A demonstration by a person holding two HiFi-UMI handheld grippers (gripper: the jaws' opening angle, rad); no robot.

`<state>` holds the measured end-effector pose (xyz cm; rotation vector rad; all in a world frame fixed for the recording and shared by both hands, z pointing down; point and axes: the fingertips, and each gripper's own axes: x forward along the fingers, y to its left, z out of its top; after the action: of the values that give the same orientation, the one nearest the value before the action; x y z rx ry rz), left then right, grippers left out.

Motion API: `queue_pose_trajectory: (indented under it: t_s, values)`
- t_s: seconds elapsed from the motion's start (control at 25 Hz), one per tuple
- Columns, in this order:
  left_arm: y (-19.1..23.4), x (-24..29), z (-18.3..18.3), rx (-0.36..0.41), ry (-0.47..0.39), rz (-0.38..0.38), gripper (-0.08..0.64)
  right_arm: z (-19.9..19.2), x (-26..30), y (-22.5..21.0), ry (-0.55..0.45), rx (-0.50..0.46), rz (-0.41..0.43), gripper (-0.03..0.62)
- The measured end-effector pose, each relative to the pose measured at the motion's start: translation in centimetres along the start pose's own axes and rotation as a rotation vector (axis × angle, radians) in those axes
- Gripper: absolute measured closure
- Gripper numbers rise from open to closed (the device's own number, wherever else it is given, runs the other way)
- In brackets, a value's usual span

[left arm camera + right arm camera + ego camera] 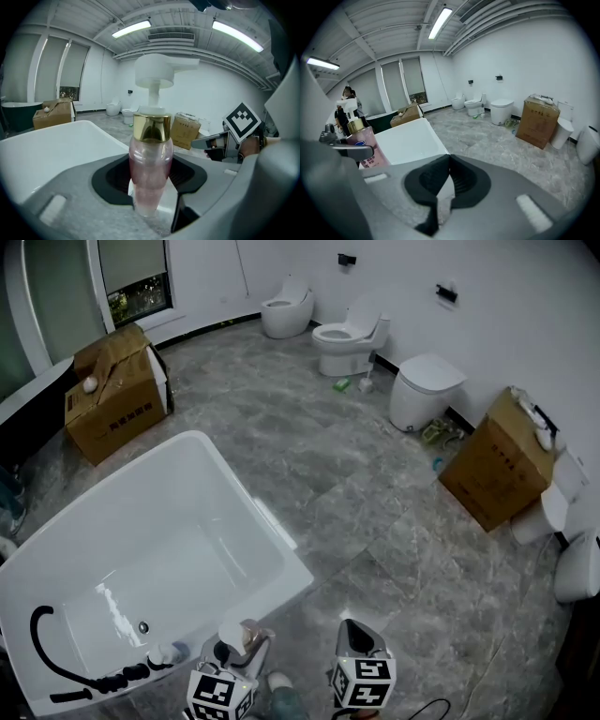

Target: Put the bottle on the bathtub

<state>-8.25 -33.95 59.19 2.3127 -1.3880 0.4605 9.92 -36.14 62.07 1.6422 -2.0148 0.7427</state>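
Note:
A pink pump bottle [150,164] with a gold collar and a white pump head stands upright between the jaws of my left gripper [151,190], which is shut on it. In the head view the bottle [236,637] and the left gripper [240,652] hang just off the near corner of the white bathtub [274,532]. The tub's rim [56,140] lies to the bottle's left. My right gripper [356,634] is beside it on the right, over the floor. Its jaws [446,161] are shut with nothing between them. From the right gripper view the bottle [365,147] shows at the left, next to the tub [410,136].
A black hose and fittings [56,652] lie on the tub's near end. Cardboard boxes stand at the far left [112,395] and right [497,465]. Toilets [347,334] line the far wall. A dark tub [28,399] is at the left. A person [347,101] stands far off.

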Motion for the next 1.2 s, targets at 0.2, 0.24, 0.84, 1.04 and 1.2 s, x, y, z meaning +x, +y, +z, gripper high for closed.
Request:
queue_pose_trajectory:
  t_s: [0.2,0.24,0.84,1.04,1.2]
  values:
    - [0.4,1.2,0.4,0.010,-0.010,0.004,0.333,0.9,1.2,-0.3,-0.018,-0.020,0.001,0.590]
    - [0.6,1.4,0.5,0.012,-0.010,0.005,0.333,1.0,1.4,-0.3,-0.021,-0.022,0.000,0.589]
    - [2.4,4.9,0.1,0.026,0.013,0.023,0.333,1.0,3.8,-1.5,-0.018,-0.006,0.001,0.589]
    - [2.8,5.9,0.4,0.030,0.012,0.028,0.333,1.4,4.5,-1.5,-0.019,-0.002,0.005,0.589]
    - [3.1,6.7,0.3,0.025,0.011,0.032,0.333,1.2,5.1,-1.5,-0.012,0.003,0.006,0.590]
